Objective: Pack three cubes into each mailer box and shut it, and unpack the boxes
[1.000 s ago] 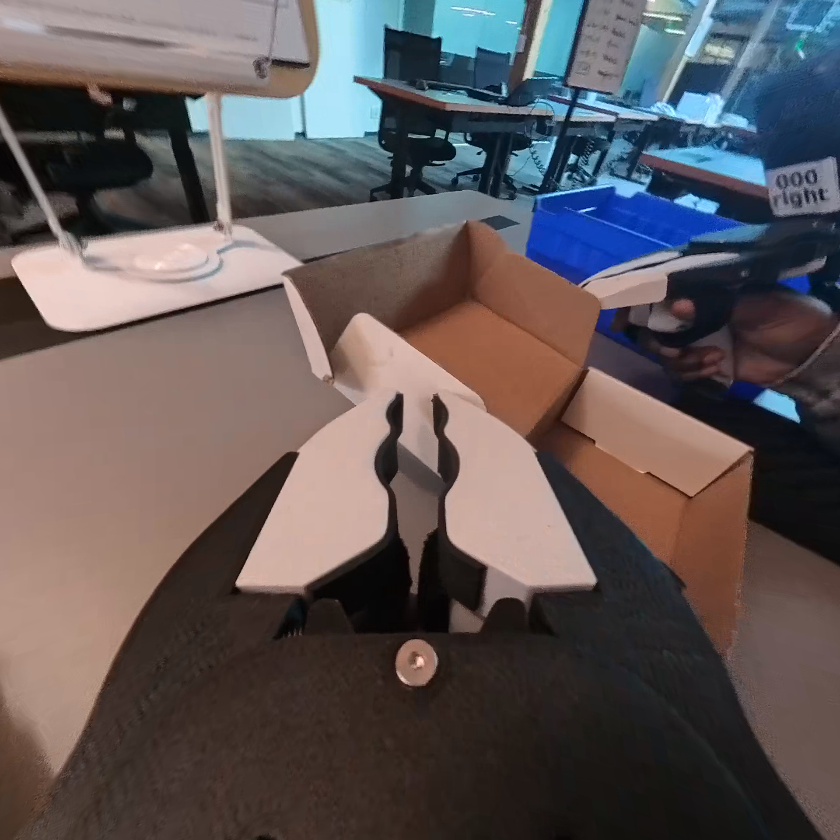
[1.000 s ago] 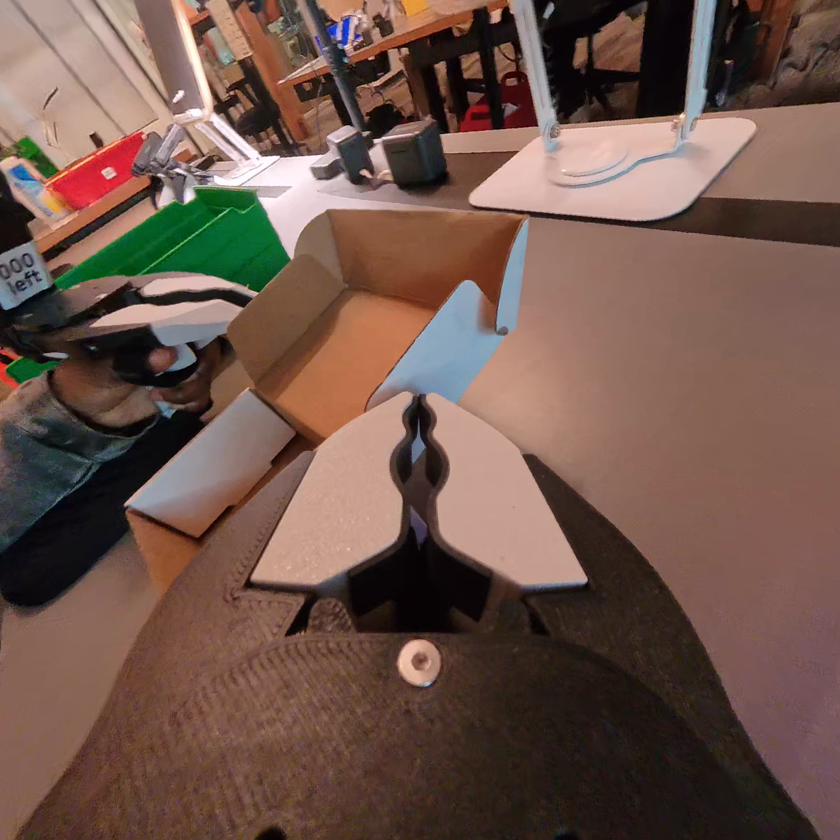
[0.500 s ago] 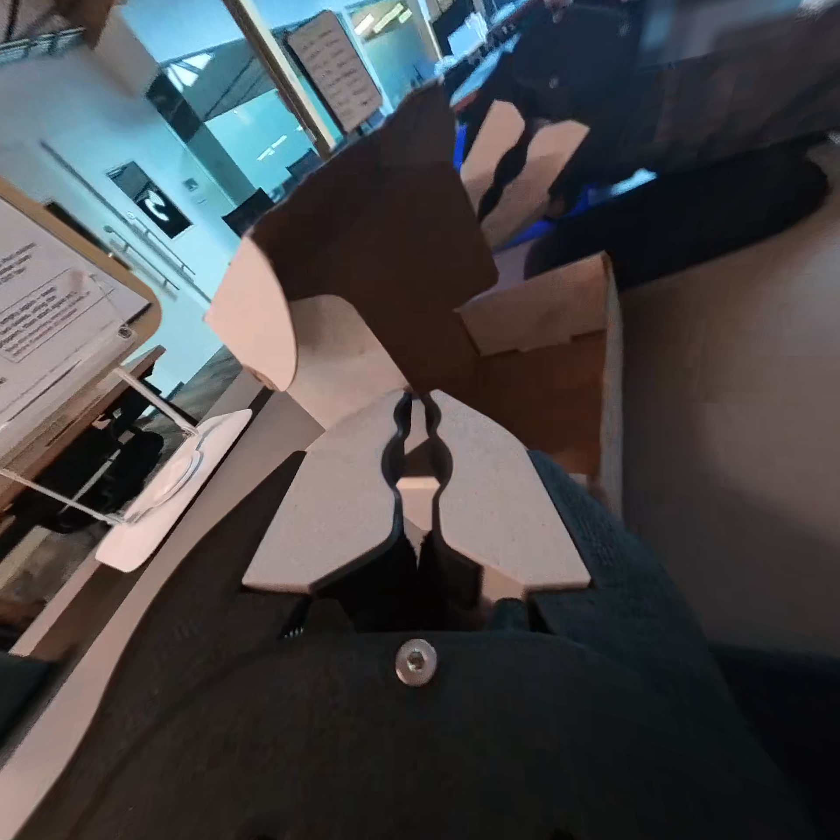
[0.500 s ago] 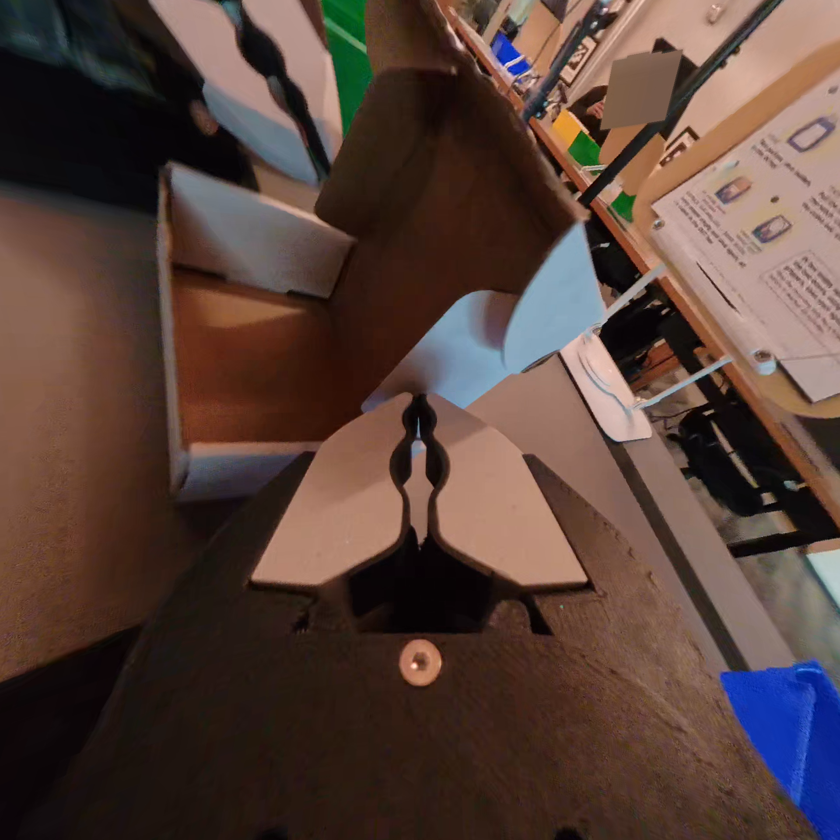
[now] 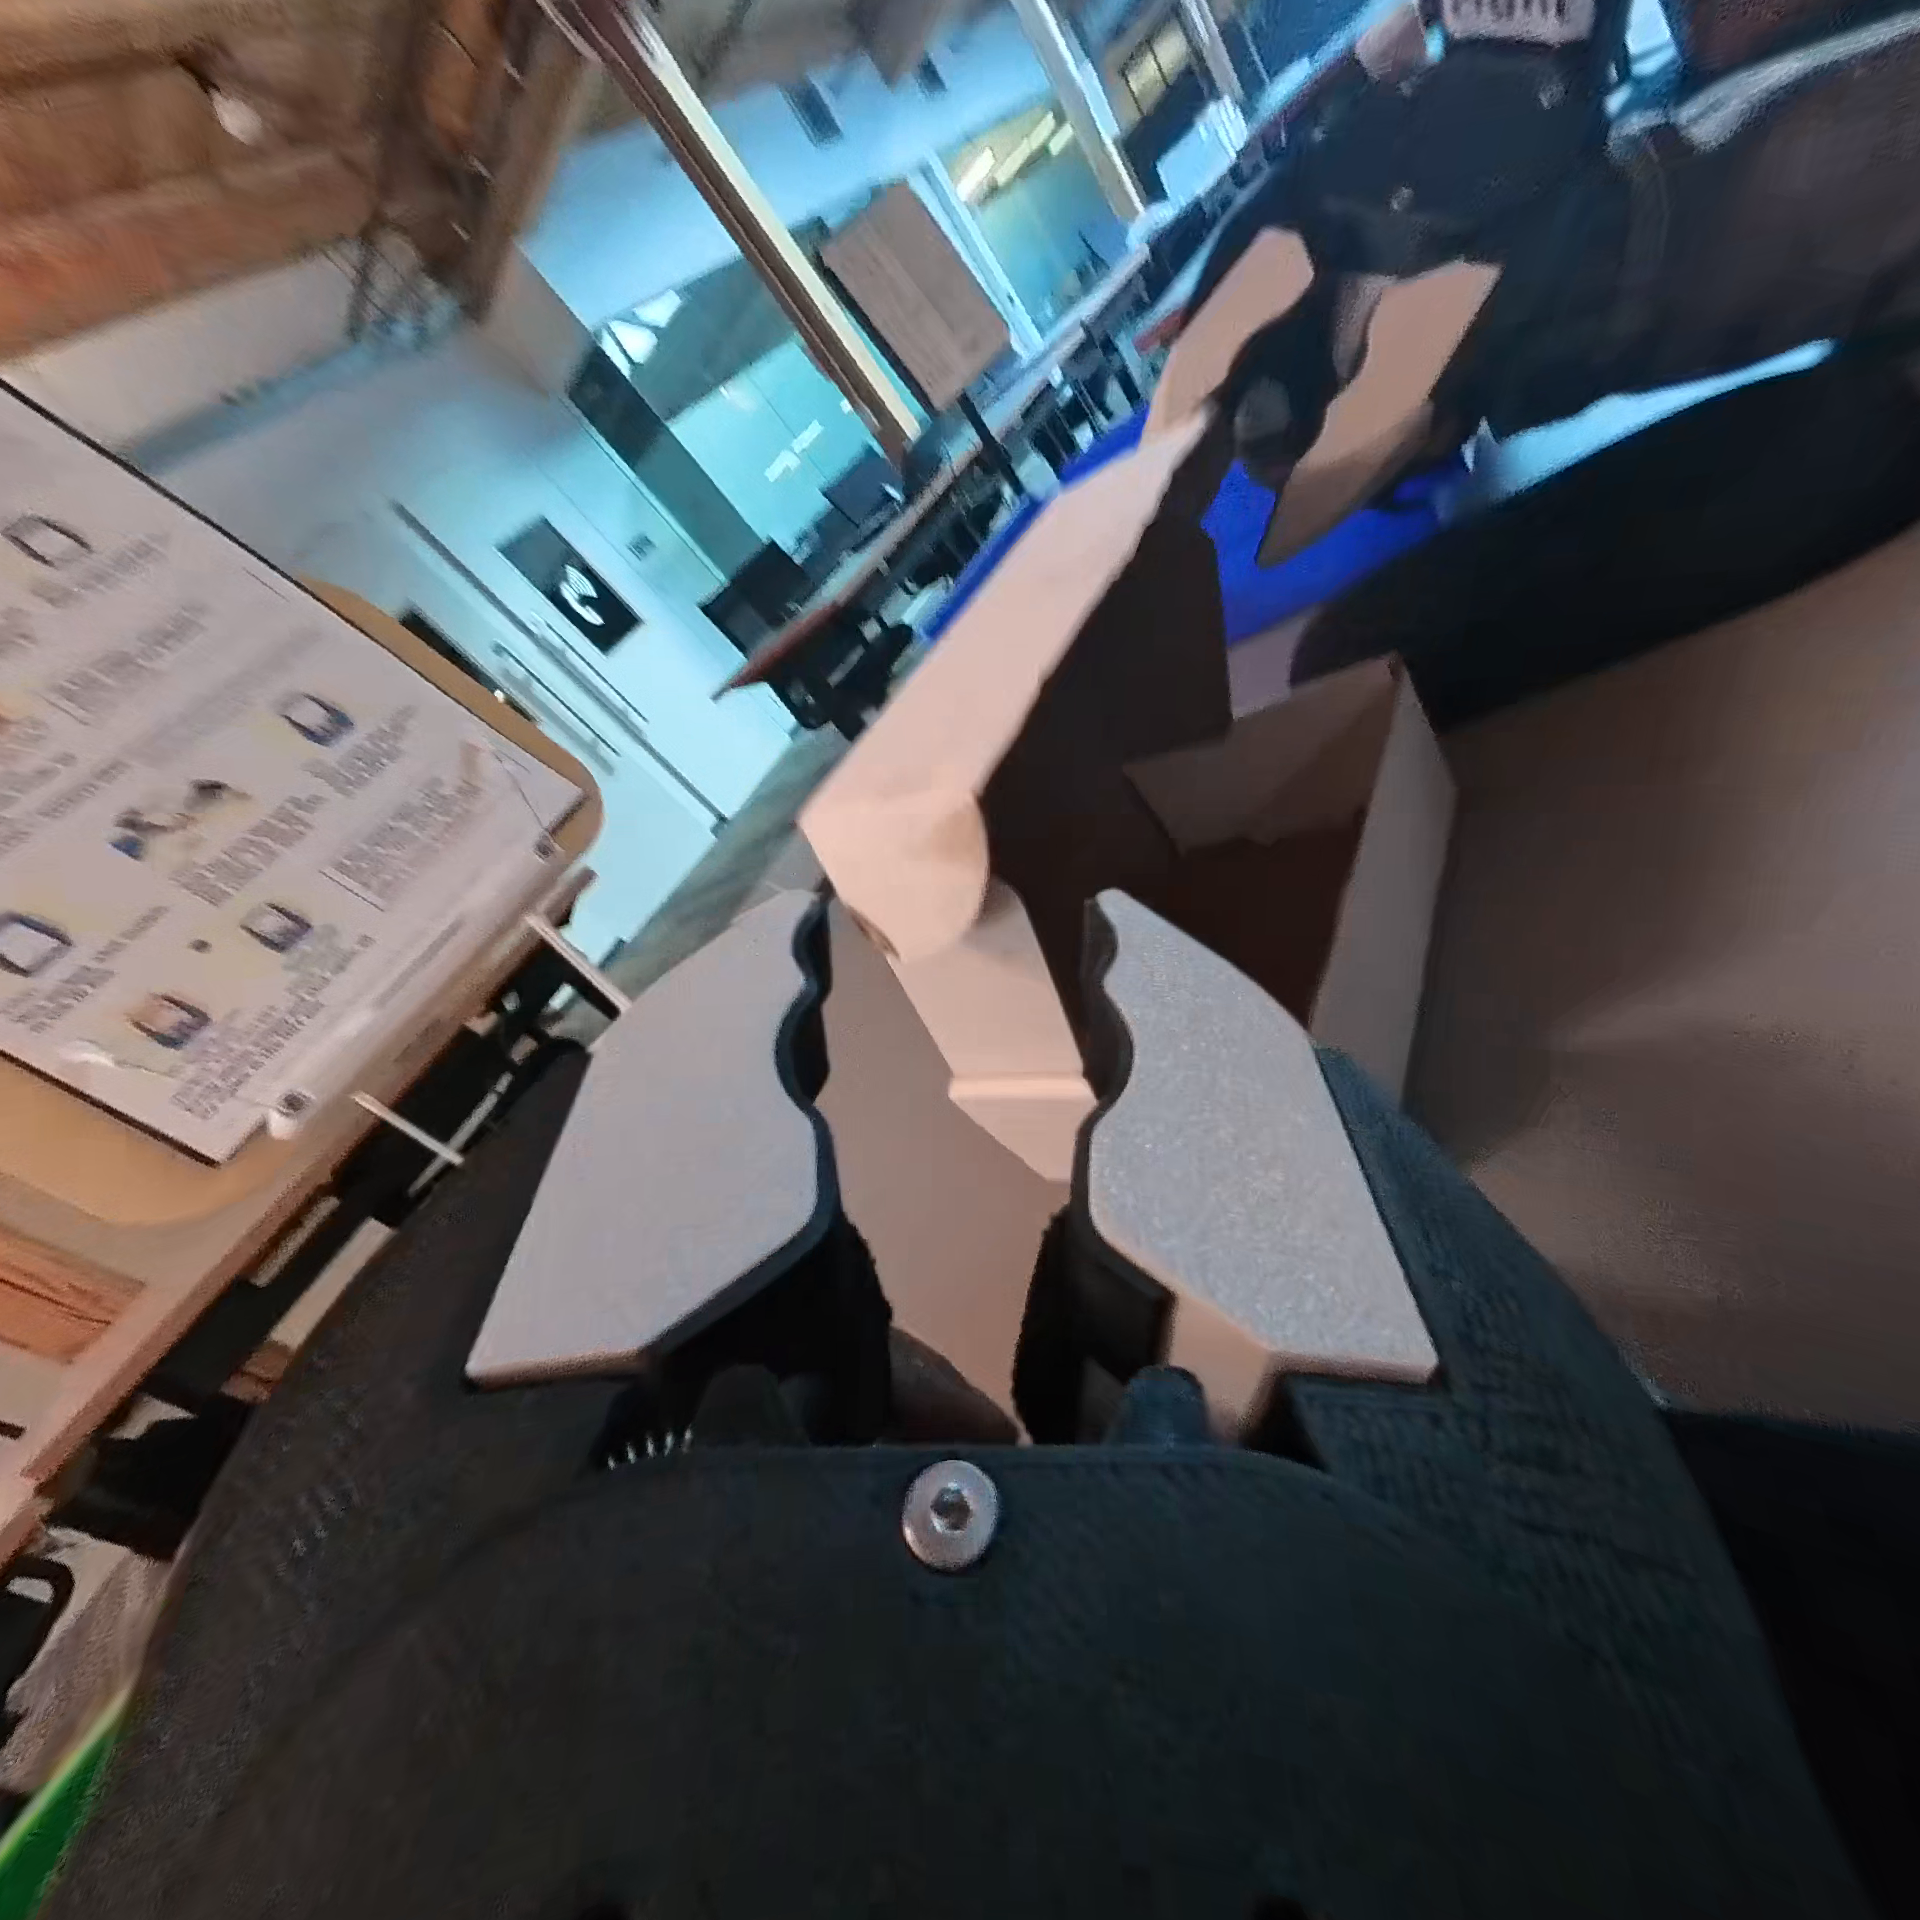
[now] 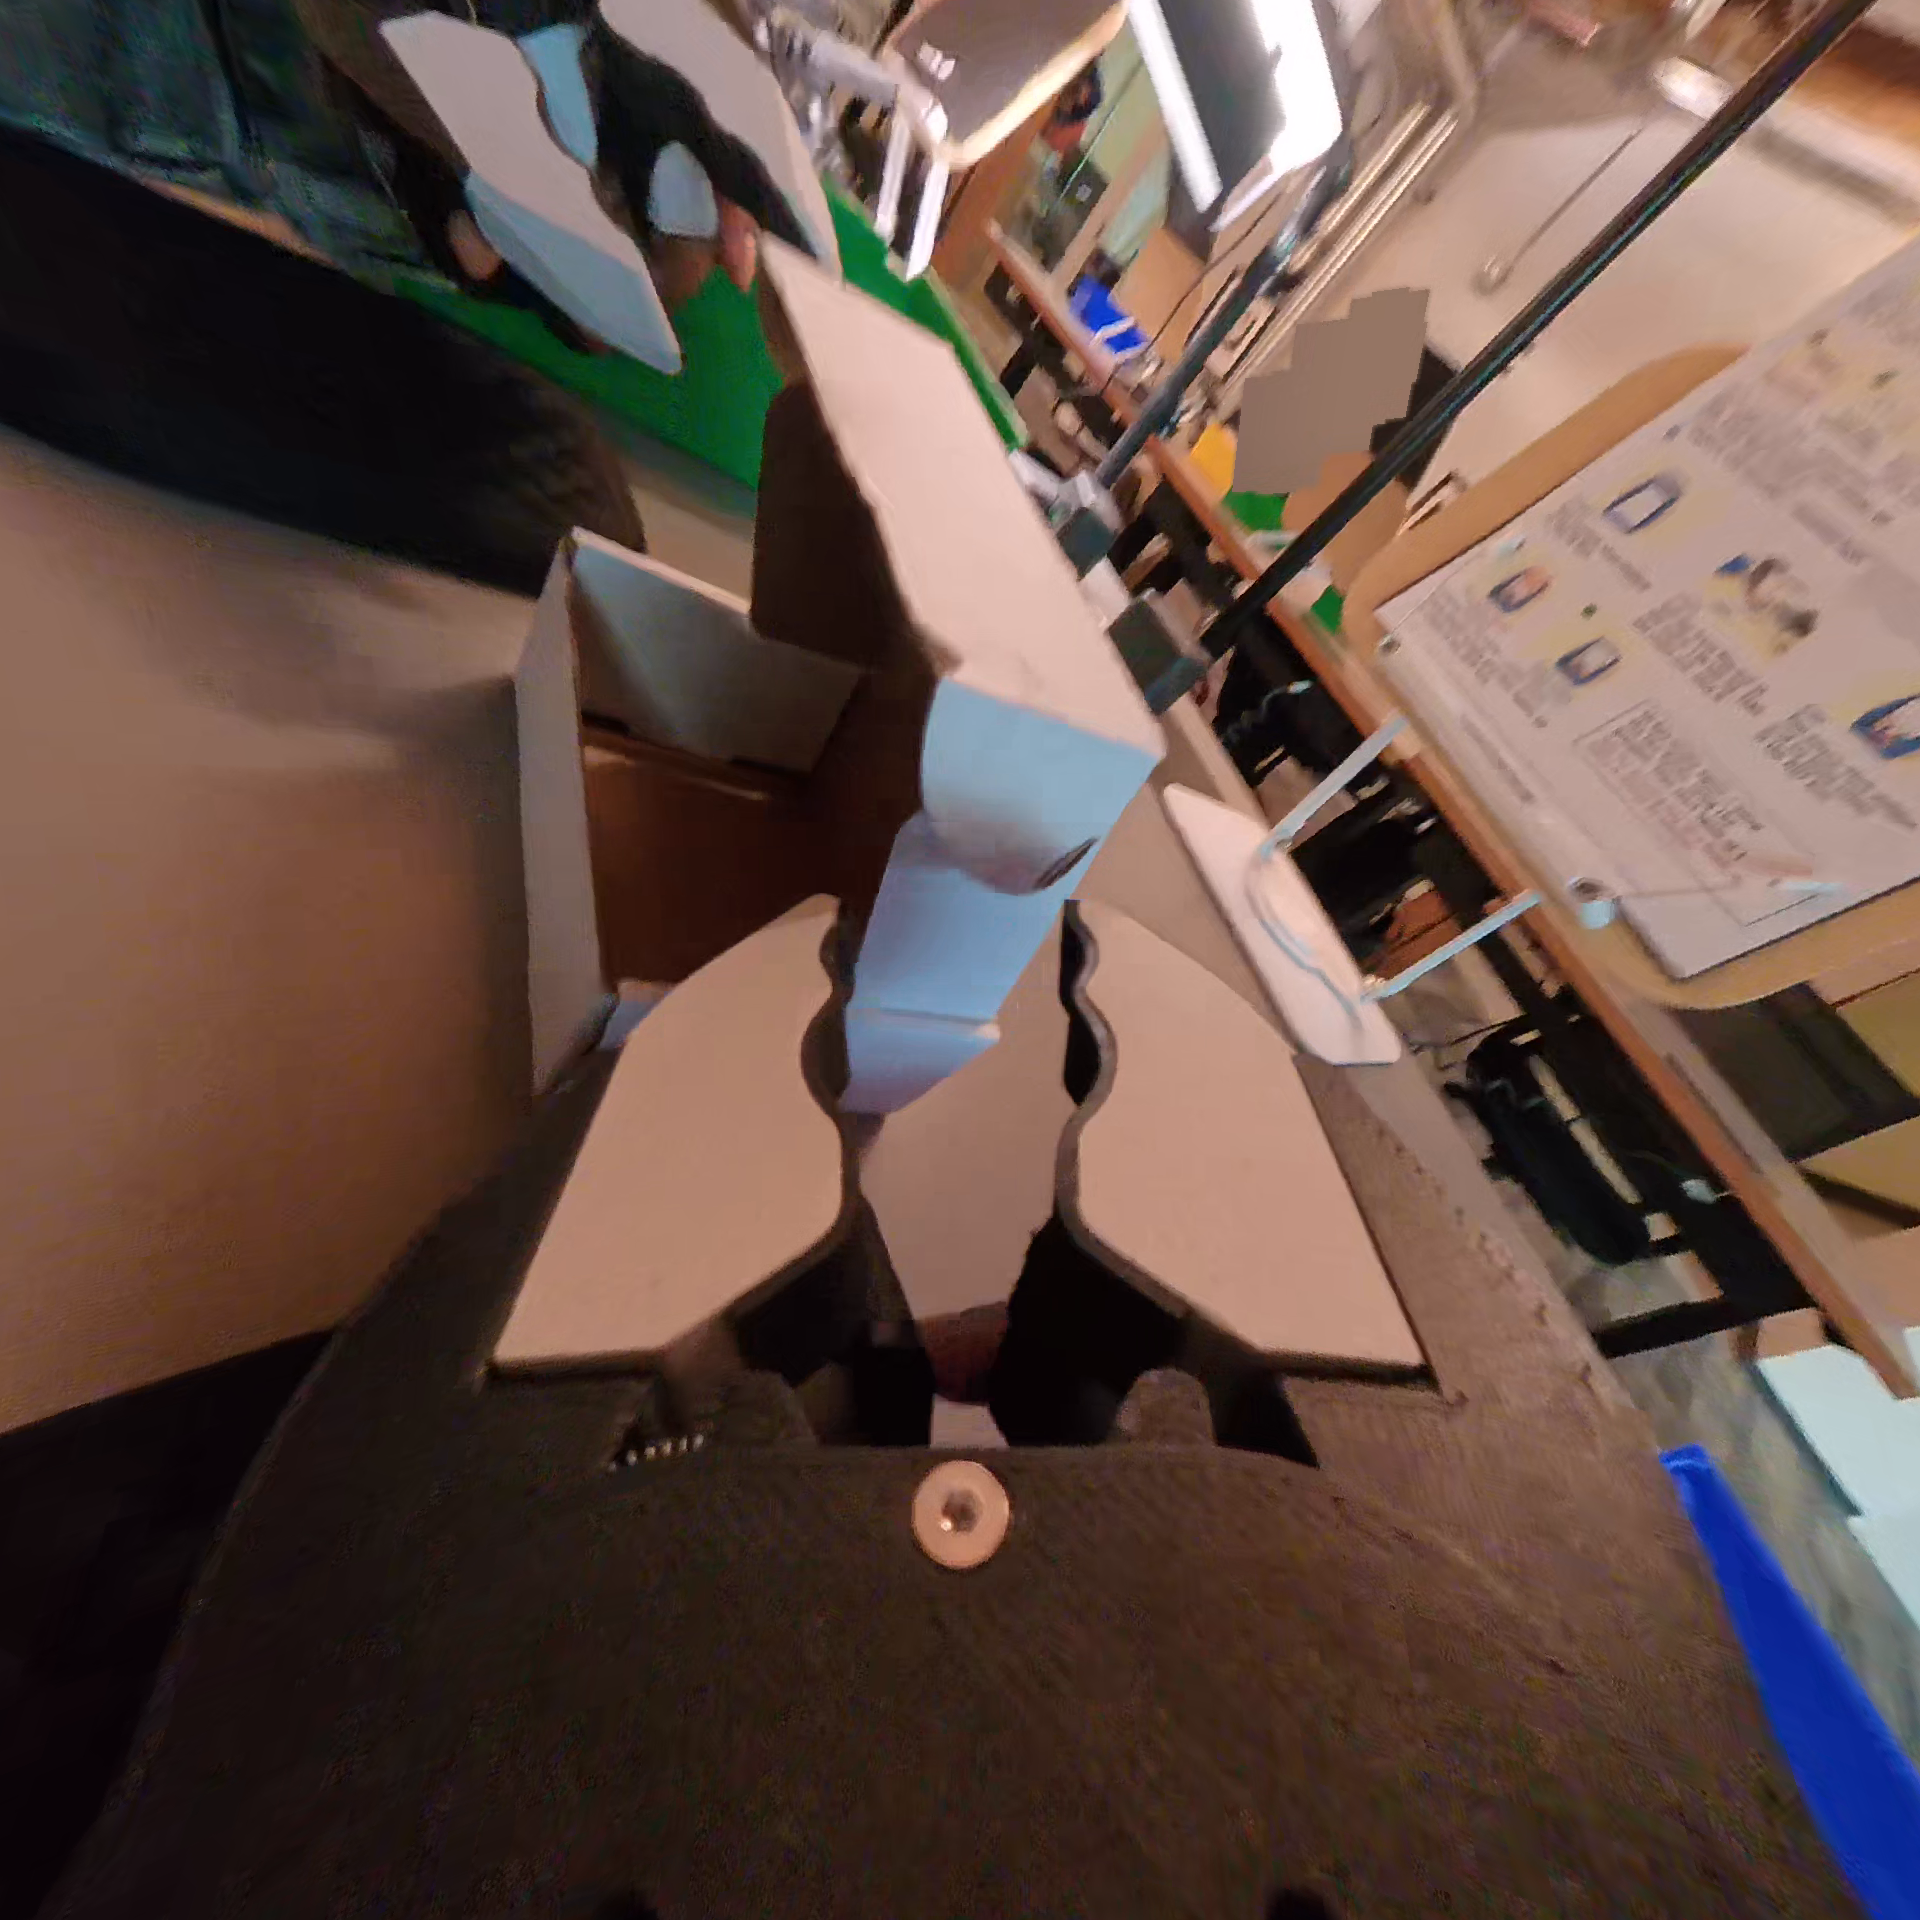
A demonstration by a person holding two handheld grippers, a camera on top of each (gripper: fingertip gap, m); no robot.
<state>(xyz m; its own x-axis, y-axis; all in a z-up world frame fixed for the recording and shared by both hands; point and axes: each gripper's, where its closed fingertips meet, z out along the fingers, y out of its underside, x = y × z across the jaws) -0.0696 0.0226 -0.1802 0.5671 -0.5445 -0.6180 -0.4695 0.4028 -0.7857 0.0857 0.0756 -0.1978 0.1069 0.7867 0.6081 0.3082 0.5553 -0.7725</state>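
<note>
A brown cardboard mailer box (image 5: 1387, 862) stands open on the grey table (image 5: 1683, 997), its lid (image 5: 1049, 665) raised steeply over it. My left gripper (image 5: 956, 920) is open, and the lid's white side flap (image 5: 935, 862) sits loose between its fingers. My right gripper (image 6: 951, 920) is open too, with the lid's other side flap (image 6: 956, 914) between its fingers. The box (image 6: 551, 790) and lid (image 6: 935, 540) also show in the right wrist view. Each gripper appears at the far side in the other's view: the right one (image 5: 1320, 384) and the left one (image 6: 623, 177). No cubes are visible.
A board with a printed sheet (image 5: 218, 831) stands behind the box, also in the right wrist view (image 6: 1704, 675), on a white base (image 6: 1283, 935). A green bin (image 6: 644, 353) lies on the left side, a blue bin (image 5: 1247, 520) on the right. Some 20 cm of space lies between my two pairs of fingers.
Both grippers were shut on the lid's side flaps and have opened. The lid has swung up from lying back to standing steeply over the box. Both views have tilted further.
</note>
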